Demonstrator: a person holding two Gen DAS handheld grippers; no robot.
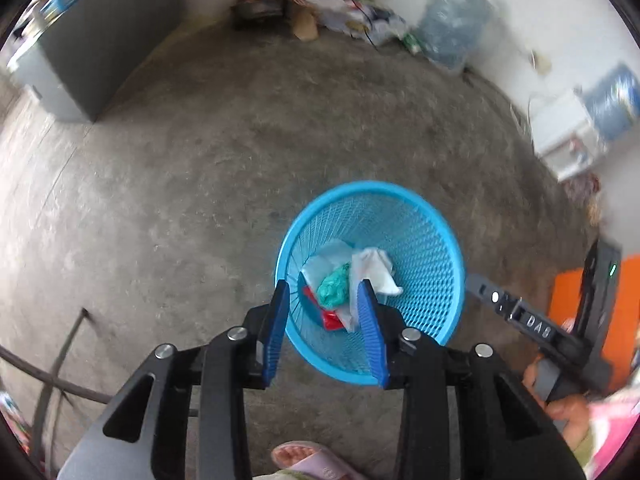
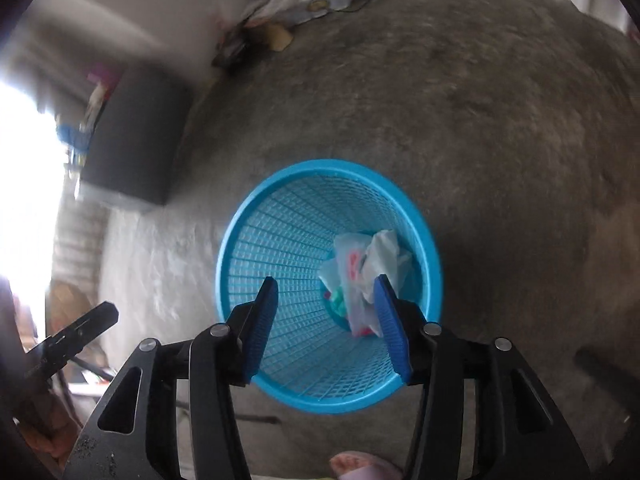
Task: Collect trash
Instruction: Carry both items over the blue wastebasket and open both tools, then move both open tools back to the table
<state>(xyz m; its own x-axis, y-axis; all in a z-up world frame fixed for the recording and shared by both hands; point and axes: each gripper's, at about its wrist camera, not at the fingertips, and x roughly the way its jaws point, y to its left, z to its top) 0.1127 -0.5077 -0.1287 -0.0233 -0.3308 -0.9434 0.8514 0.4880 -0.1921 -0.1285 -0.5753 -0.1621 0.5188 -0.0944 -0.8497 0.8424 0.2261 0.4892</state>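
Left gripper [image 1: 326,328] and right gripper [image 2: 326,326], lower centre, both part-open and seemingly empty, above blue basket [image 1: 436,240] containing crumpled trash [image 1: 352,276].

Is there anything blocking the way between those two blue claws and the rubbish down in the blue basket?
Nothing visible does. The blue mesh basket has no lid, and both the left gripper and right gripper hang open over its mouth, looking straight down at the crumpled wrappers.

Grey cabinet [image 1: 80,68], water jug [image 1: 454,26]
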